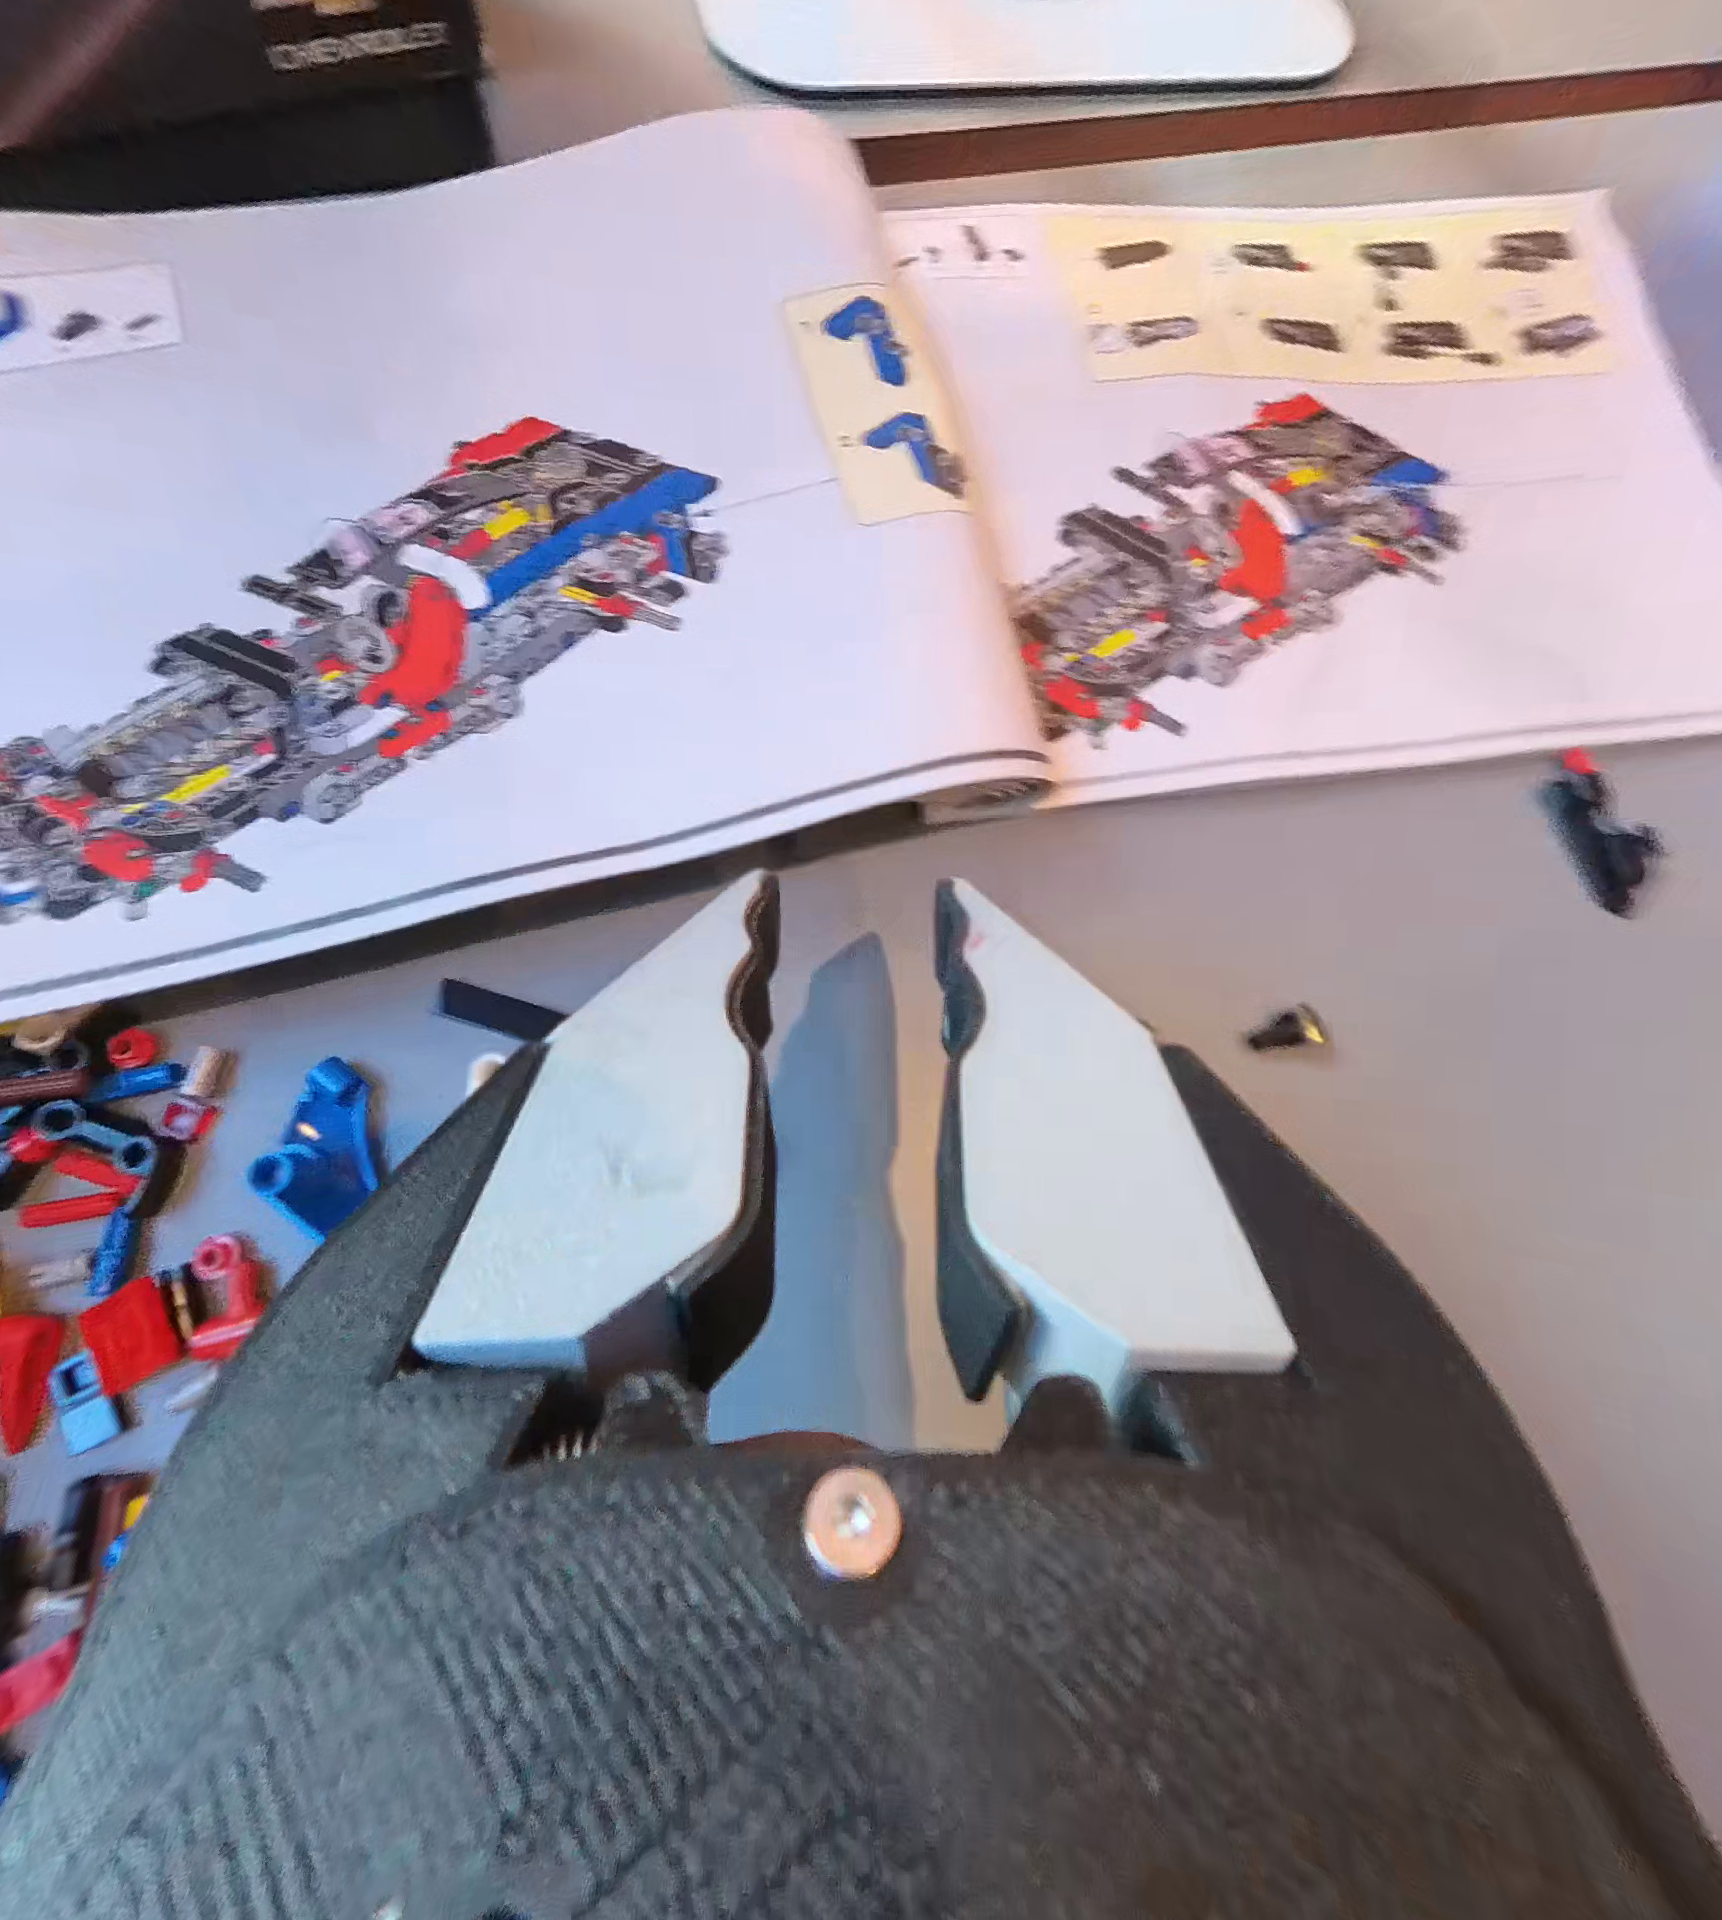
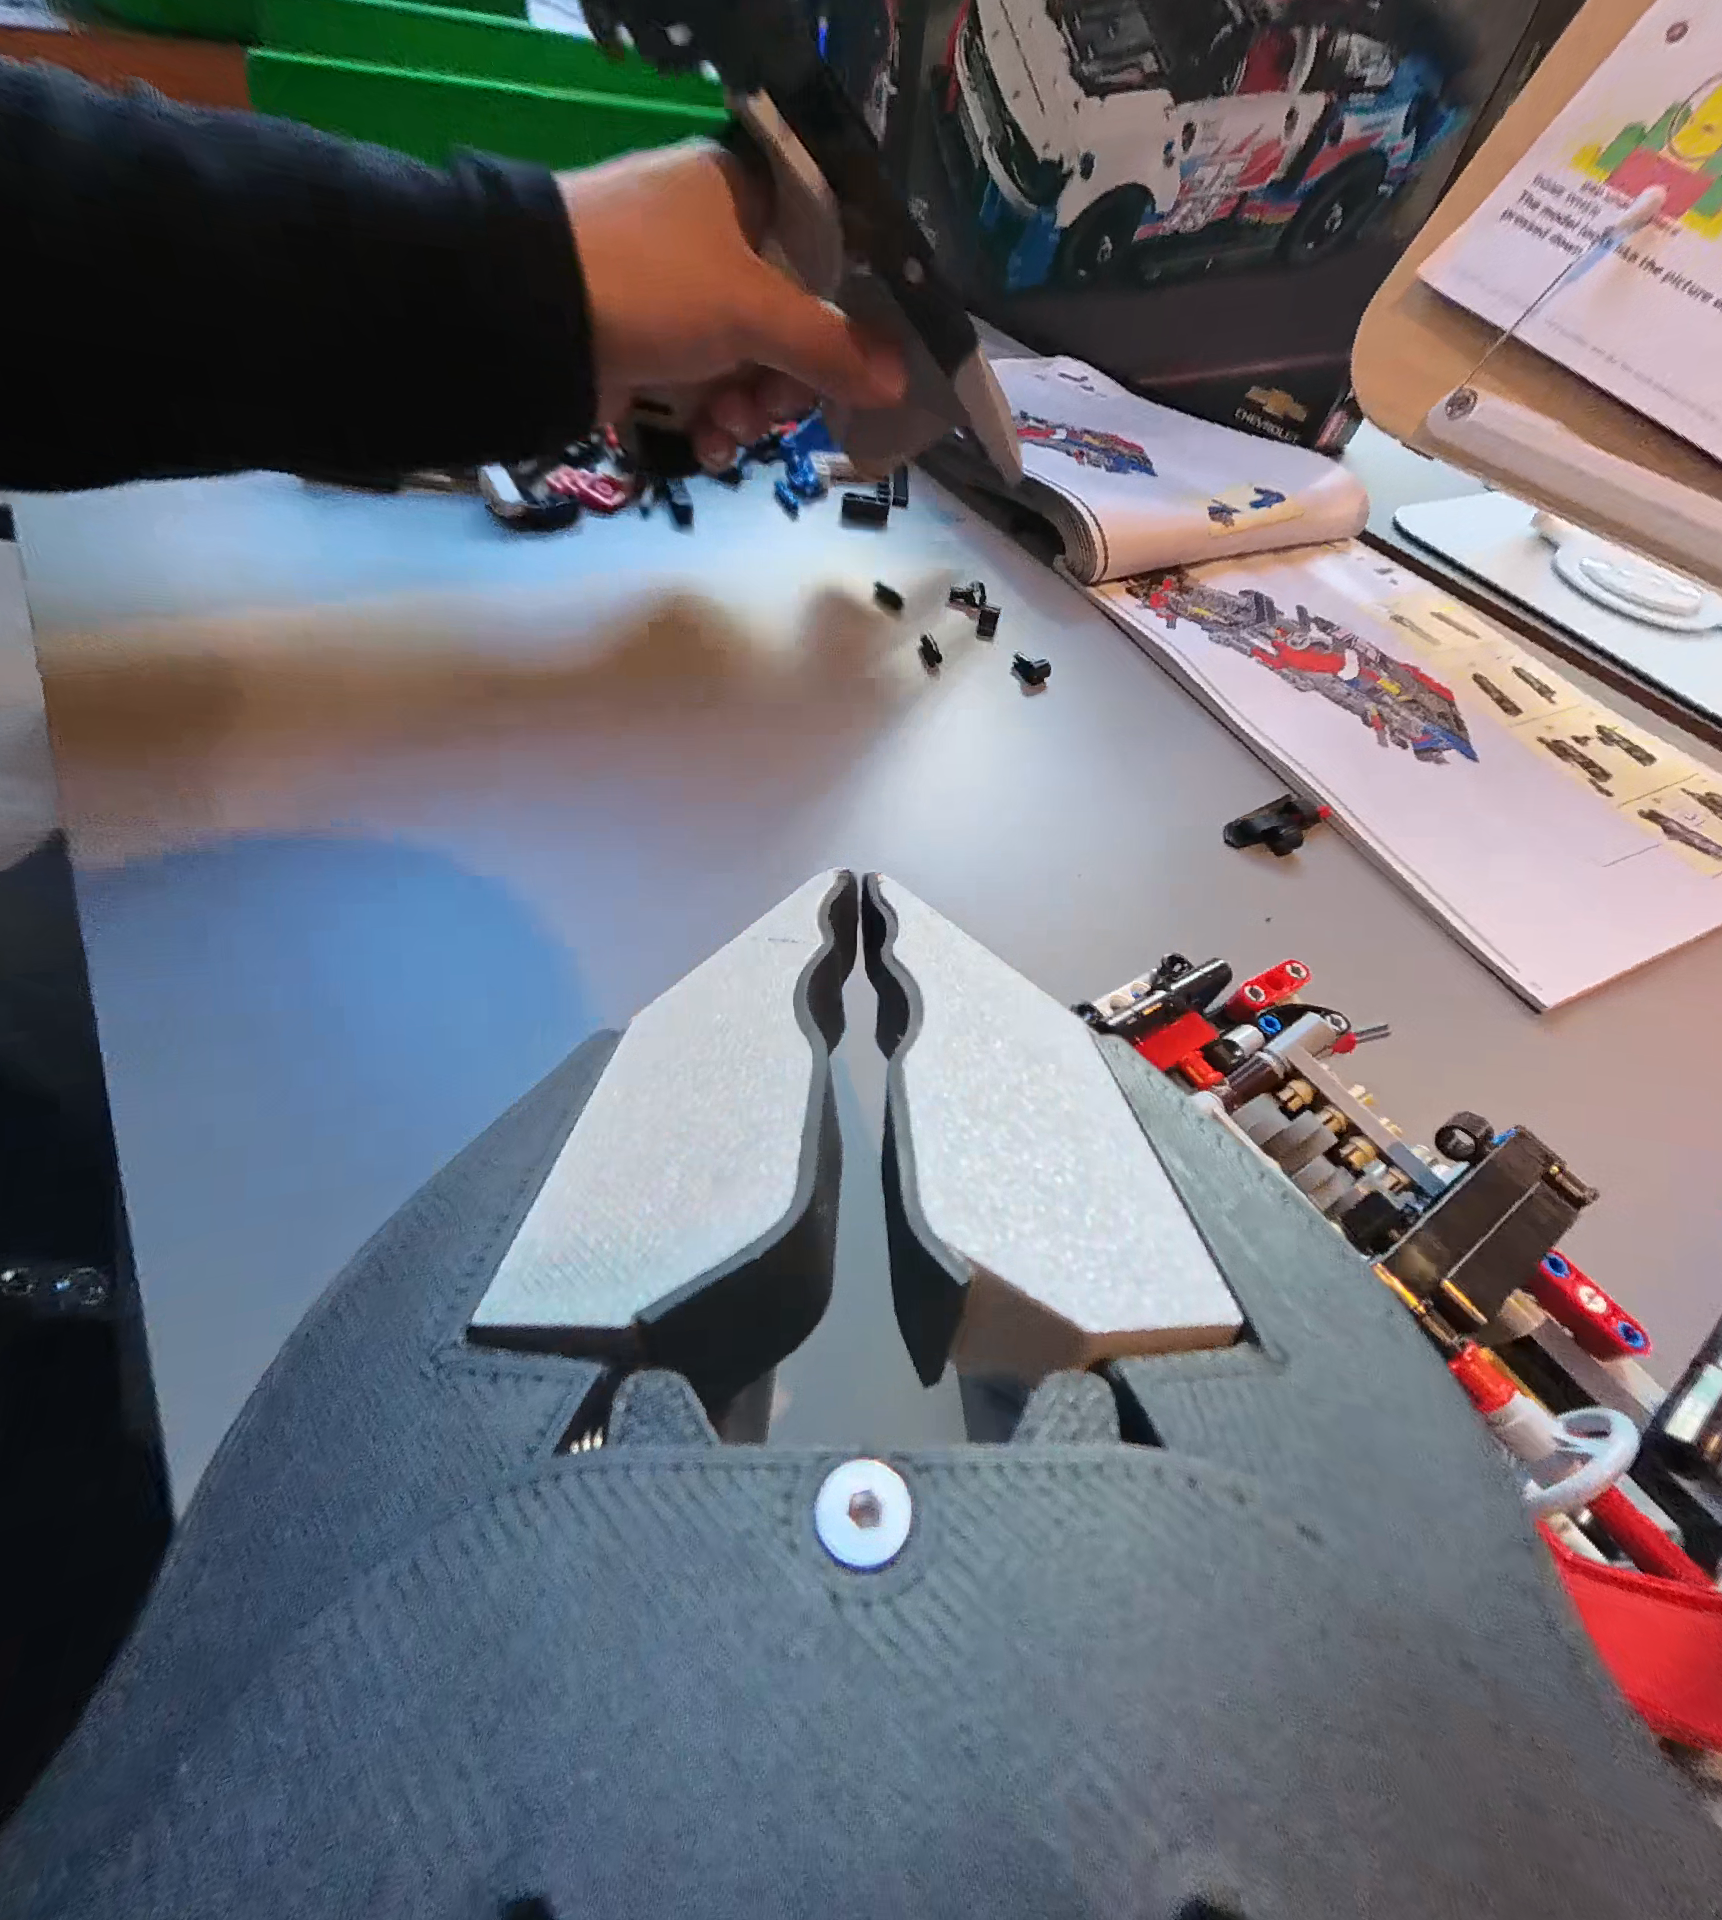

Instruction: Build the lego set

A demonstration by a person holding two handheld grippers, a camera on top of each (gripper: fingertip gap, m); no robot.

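A pale grey bench is seen, carrying an open instruction booklet, with the set's dark box standing behind it. To the left of the left hand-held gripper, a heap of loose red, blue and black pieces is spread, and a blue angled piece lies at its edge. This hand-held gripper is held over bare bench just short of the booklet, its jaws narrowly parted and empty. The right hand-held gripper is closed with nothing between its tips; the partly built chassis rests just to its right. A small black sub-assembly lies beside the booklet's edge.

The step in hand is judged to be part selection against the open page. A blue piece probably has to be picked next, so the left jaws would need widening and lowering over it.
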